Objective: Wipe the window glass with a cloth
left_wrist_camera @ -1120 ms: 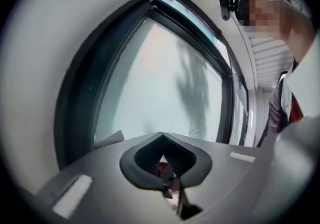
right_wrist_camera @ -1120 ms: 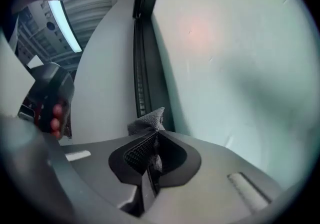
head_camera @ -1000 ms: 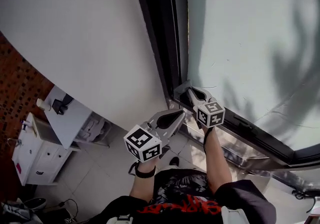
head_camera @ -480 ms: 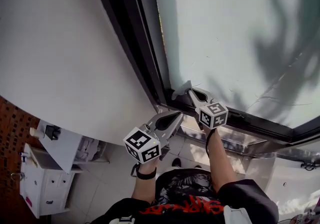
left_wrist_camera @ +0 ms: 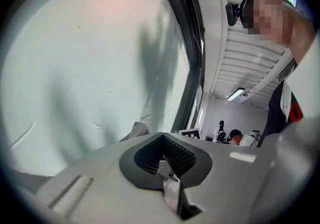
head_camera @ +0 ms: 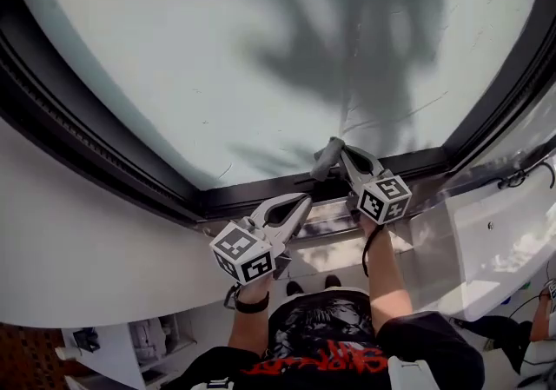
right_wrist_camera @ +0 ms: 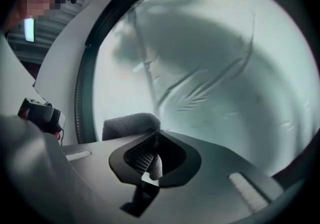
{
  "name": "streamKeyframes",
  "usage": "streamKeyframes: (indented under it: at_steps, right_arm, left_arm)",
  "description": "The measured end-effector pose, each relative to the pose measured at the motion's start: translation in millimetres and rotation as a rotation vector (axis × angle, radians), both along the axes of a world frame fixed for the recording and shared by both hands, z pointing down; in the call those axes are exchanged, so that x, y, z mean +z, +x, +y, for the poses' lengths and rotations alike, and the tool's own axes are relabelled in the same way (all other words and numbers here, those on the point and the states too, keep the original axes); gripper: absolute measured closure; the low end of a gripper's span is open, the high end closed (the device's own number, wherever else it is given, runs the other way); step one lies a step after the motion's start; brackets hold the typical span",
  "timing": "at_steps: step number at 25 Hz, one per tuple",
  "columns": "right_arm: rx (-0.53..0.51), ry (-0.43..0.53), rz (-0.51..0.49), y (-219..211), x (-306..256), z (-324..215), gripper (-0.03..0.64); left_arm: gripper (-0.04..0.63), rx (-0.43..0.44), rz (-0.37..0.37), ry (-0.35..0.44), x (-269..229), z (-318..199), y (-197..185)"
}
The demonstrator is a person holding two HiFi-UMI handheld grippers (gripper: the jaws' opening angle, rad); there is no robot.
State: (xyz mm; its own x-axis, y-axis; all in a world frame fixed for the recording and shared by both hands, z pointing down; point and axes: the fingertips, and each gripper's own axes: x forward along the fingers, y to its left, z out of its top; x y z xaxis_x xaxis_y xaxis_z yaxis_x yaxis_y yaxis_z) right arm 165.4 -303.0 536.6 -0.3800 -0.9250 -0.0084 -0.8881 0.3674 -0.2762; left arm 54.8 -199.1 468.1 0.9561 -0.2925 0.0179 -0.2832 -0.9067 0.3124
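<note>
The window glass (head_camera: 261,49) fills the top of the head view, pale with plant shadows on it. My right gripper (head_camera: 337,154) is shut on a grey cloth (head_camera: 327,159), which it presses against the bottom edge of the pane, just above the dark frame (head_camera: 261,193). In the right gripper view the cloth (right_wrist_camera: 128,124) bulges out past the shut jaws of my right gripper (right_wrist_camera: 153,154), with the glass (right_wrist_camera: 210,68) close ahead. My left gripper (head_camera: 298,203) hangs lower, by the sill, shut with nothing in it. In the left gripper view, beyond my left gripper (left_wrist_camera: 165,160), the cloth (left_wrist_camera: 137,129) shows against the glass (left_wrist_camera: 85,68).
A white sill (head_camera: 330,228) runs under the frame, with white wall (head_camera: 78,258) to the left. A cable (head_camera: 521,176) lies on the white ledge at the right. A white cabinet (head_camera: 143,340) stands on the floor below. People (left_wrist_camera: 235,137) sit further back in the room.
The head view has swung from the pane's left corner to the whole pane. My right gripper and the cloth now sit near the middle of the bottom edge. The left gripper has hardly moved.
</note>
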Motion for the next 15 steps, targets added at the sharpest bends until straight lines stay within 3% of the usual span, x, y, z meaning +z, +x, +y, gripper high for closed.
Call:
streamKeyframes:
  at_steps: [5, 15]
  right_arm:
    - [0.203, -0.037, -0.027, 100.4, 11.7, 23.8, 0.603]
    - [0.541, -0.145, -0.092, 262.6, 44.3, 58.3, 0.601]
  left_arm:
    - [0.593, 0.107, -0.002, 0.013, -2.9, 7.9, 59.0]
    - [0.593, 0.162, -0.017, 0.035, -10.2, 9.1, 132.1]
